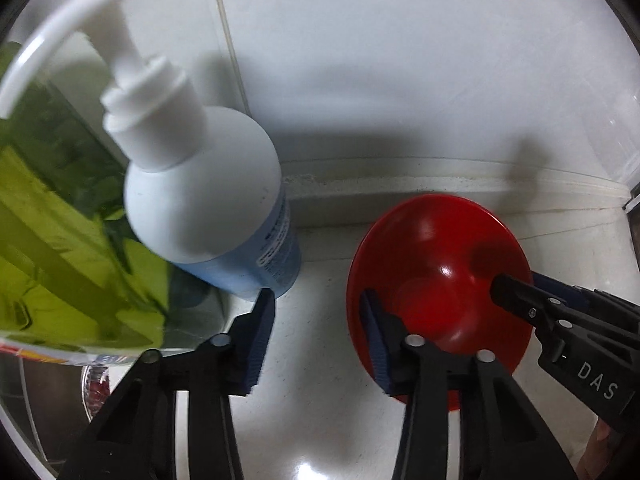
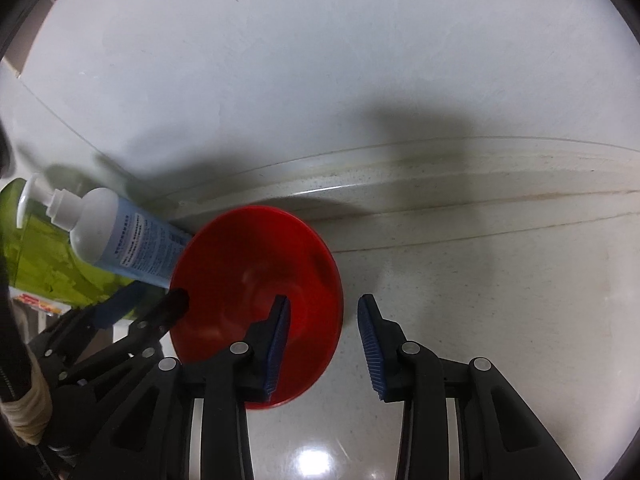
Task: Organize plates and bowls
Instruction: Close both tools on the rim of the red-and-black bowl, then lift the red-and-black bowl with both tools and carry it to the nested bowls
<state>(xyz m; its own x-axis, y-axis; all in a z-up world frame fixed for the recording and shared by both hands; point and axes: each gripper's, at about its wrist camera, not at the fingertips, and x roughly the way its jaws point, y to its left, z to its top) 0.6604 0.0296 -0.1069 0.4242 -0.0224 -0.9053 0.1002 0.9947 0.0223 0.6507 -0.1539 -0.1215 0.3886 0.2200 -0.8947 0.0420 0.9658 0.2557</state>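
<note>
Reaching in from the bottom of the left wrist view, the left gripper [image 1: 318, 320] has its two black fingers with blue ribbed pads spread wide, nothing pinched between them; its right finger lies over the near-left rim of the red bowl [image 1: 440, 276], though whether pad and rim touch cannot be told. The right gripper [image 2: 326, 320] is likewise spread apart in its own view, its left finger overlapping the bowl's [image 2: 256, 304] right side and its right finger over bare counter just beside the rim. In the left wrist view that right gripper enters from the lower right edge, one finger crossing the bowl's right rim, with white letters "DAS" readable on its body. The bowl sits upright on the white speckled countertop [image 1: 320, 400], shiny inside, close to the raised back ledge [image 2: 480, 184] where counter meets wall. Just left of the bowl stands a pump bottle [image 1: 208, 188] with a white top, white dispenser head and a pale blue label; it is near the bowl but apart from it. Beside the bottle, further left, is a clear container [image 1: 60, 240] with yellow-green contents. Behind everything rises the white tiled wall [image 1: 400, 60], crossed by grey shadows.
</note>
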